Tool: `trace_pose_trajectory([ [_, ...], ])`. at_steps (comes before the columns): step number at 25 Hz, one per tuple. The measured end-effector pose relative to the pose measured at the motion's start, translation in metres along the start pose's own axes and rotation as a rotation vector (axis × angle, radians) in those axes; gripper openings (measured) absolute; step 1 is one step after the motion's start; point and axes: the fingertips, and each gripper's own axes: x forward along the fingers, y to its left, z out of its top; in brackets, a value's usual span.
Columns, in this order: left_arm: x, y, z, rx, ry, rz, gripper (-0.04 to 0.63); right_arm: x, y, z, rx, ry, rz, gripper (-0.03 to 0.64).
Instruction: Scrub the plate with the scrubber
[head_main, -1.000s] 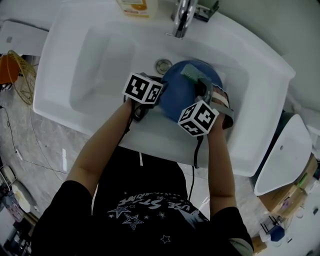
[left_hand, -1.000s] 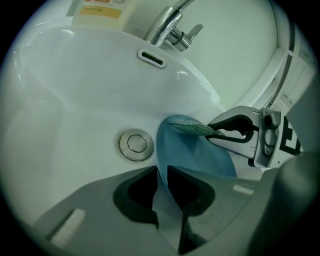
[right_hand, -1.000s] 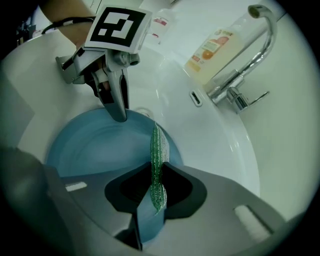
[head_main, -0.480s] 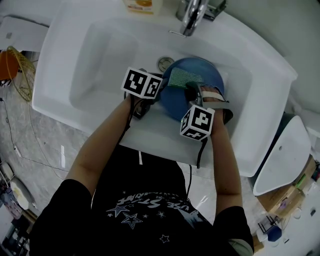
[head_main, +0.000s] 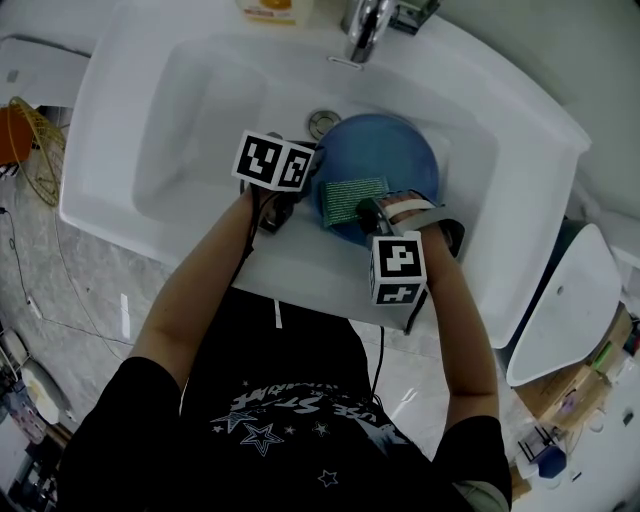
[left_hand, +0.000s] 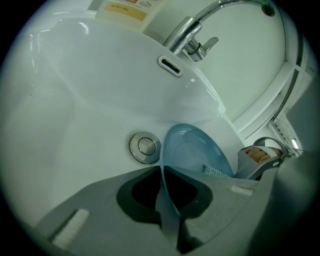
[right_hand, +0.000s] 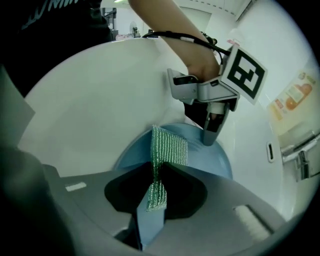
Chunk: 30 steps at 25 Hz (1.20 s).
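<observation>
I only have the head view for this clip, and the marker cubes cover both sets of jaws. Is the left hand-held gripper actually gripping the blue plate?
Observer: Yes. In the left gripper view, the left hand-held gripper is shut on the plate, with the rim running between its jaws.
Operator: And the right one, has it got the scrubber, or is it only resting on it?
Observer: It has it. The right gripper view shows the right hand-held gripper shut on the green scrubber. One end is pinched between the jaws and the rest is spread over the plate's face.
</observation>
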Motion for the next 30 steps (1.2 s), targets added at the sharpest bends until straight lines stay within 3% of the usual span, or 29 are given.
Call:
trace_pose_trajectory([
  [3,0.0,0.001,0.0,-0.001,-0.003,0.002,0.028,-0.008,0.011,-0.004,0.011,0.014,0.048,0.101],
  [5,0.0,0.001,0.0,-0.001,-0.005,0.006,0.028,-0.015,0.009,-0.007,0.047,0.005,0.022,0.101],
  [14,-0.001,0.0,0.0,0.002,-0.01,0.007,0.028,-0.054,-0.061,-0.045,0.323,0.009,-0.365,0.097],
  [16,-0.001,0.0,0.001,0.003,-0.009,0.006,0.028,-0.048,-0.074,-0.056,0.387,0.036,-0.399,0.097],
  [21,0.0,0.001,0.001,-0.001,-0.012,0.003,0.028,-0.014,-0.09,-0.068,0.434,0.136,-0.392,0.097],
  [30,-0.001,0.001,-0.001,-0.004,-0.009,0.01,0.028,0.011,-0.063,-0.058,0.452,0.143,-0.247,0.097],
])
